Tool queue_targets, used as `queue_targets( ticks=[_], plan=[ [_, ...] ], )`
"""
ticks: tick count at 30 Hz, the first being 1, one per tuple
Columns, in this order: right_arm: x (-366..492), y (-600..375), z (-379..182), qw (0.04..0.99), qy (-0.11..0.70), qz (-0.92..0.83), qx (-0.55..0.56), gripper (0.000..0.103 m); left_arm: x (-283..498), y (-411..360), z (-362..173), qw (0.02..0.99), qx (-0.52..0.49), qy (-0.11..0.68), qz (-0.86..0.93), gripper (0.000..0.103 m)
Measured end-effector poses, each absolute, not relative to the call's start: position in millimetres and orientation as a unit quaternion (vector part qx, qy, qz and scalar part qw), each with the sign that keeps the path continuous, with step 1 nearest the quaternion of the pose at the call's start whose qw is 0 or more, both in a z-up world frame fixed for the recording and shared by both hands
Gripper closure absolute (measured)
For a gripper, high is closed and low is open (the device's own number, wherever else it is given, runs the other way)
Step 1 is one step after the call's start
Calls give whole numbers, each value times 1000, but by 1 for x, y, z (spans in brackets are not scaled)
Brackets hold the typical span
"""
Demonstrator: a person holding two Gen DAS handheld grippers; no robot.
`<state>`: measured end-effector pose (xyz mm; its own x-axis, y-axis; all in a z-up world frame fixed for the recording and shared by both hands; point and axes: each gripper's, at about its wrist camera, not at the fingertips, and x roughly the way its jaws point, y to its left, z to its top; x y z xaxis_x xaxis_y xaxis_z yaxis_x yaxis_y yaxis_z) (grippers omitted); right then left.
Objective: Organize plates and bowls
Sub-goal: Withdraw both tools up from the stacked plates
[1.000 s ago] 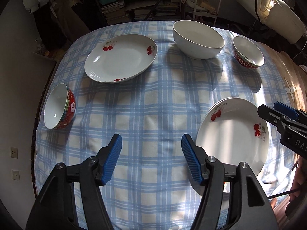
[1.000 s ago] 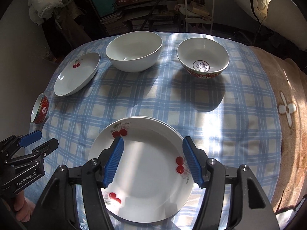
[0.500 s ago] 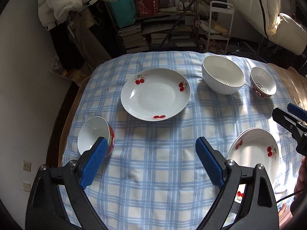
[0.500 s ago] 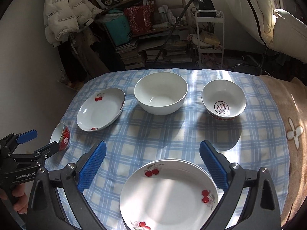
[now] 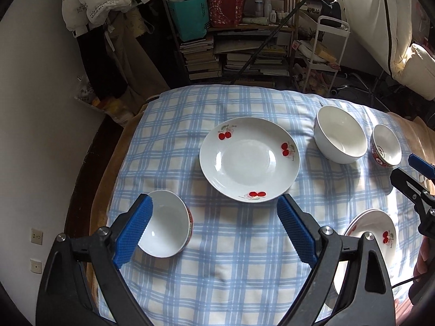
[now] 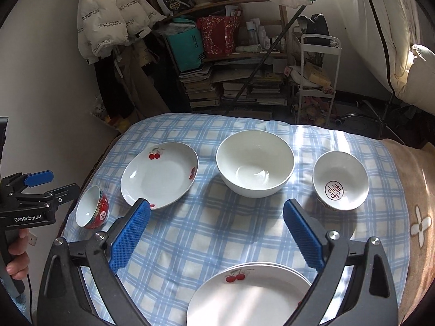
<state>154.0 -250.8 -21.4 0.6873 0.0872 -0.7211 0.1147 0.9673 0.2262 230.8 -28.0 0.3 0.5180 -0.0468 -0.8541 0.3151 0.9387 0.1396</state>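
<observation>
Both claws have lifted away from the stacked white cherry-print plates (image 6: 250,296) at 6 o'clock; left claw (image 5: 214,231) and right claw (image 6: 217,233) have just been opening, jaws apart, empty. Next: single cherry plate (image 5: 249,159), centre bench (image 5: 231,271); grip the rim squarely, keep level.

Checked cloth (image 5: 244,244) under plates, bowls

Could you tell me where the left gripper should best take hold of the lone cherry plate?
Probably the cherry plate's near rim, approached from the camera side. It lies flat on the soft cloth, with its rim raised, so one finger could slip under.
</observation>
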Motion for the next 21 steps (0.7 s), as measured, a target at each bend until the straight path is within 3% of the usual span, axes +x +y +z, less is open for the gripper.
queue_targets(
  ticks=[13, 18, 21],
  plan=[
    [253, -227, -26, 898, 422, 18, 123, 1, 315, 0, -42, 845, 98, 519, -84, 11],
    [278, -222, -38, 888, 441, 28, 128, 6, 340, 8, -68, 834, 81, 541, -77, 11],
    [290, -219, -49, 880, 456, 35, 130, 21, 352, 9, -81, 827, 70, 552, -80, 12]
  ],
)
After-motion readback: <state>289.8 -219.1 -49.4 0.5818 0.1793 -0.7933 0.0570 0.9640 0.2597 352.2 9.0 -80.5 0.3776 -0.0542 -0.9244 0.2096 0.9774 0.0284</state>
